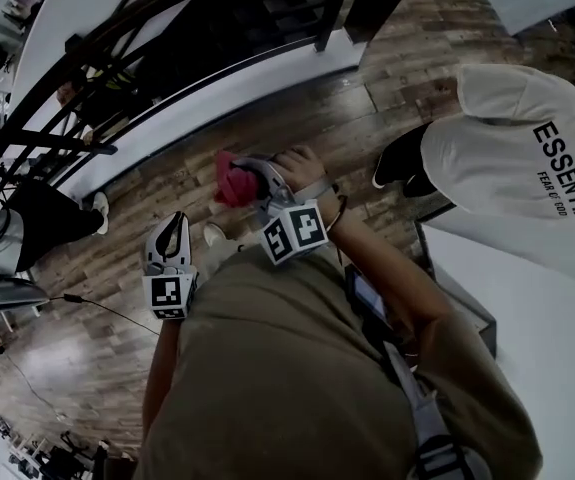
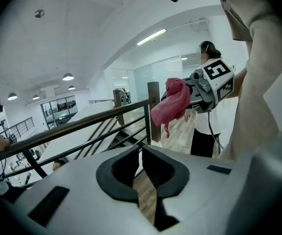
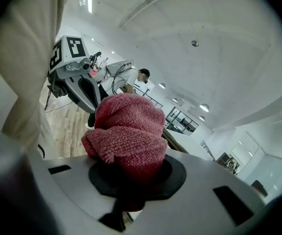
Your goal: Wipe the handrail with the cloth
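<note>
Right gripper (image 1: 250,181) is clamped on the pink cloth (image 3: 128,131) — the bunched wad sits between the pads, most of it bulging out past the jaws, with a loose end hanging down in the left gripper view. Left gripper (image 2: 141,153) has its jaws together with nothing between them, and is held lower and nearer the body than the right. Cloth is up in the air over the wood floor (image 1: 297,118), near the dark handrail (image 2: 82,123) but apart from it in the head view — contact with the end post can't be settled from the left gripper view. Second person in a white hoodie (image 1: 527,168) stands at the right
</note>
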Motion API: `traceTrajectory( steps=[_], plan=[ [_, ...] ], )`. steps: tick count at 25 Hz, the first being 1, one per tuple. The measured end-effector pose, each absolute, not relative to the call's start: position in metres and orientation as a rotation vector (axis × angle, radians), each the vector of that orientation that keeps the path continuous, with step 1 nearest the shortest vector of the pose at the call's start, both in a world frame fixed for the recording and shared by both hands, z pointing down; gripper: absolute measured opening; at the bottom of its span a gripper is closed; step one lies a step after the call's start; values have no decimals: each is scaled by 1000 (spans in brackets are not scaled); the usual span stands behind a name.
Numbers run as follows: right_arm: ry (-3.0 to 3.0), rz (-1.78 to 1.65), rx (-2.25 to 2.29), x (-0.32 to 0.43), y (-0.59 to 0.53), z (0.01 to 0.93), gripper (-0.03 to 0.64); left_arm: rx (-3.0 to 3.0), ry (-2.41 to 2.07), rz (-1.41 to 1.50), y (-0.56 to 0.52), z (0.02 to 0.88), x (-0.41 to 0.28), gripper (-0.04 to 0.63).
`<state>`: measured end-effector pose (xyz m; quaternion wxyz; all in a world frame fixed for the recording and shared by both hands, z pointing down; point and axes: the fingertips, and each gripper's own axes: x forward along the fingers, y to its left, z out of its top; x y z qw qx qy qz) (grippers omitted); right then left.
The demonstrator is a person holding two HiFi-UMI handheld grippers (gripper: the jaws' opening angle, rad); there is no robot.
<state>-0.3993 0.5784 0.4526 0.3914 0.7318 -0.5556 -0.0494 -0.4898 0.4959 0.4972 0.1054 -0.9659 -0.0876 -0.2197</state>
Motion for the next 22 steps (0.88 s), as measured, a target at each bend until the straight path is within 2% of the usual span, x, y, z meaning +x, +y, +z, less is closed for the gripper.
traceTrajectory(
  steps=[13, 22],
  plan=[
    [-1459, -48, 1899, -419, 648, 482, 57, -2886, -215, -773, 568, 534, -528, 18],
    [-1359, 38, 1972, -424, 621, 469, 57, -2875, -355, -688, 525, 520, -517, 18]
  ],
)
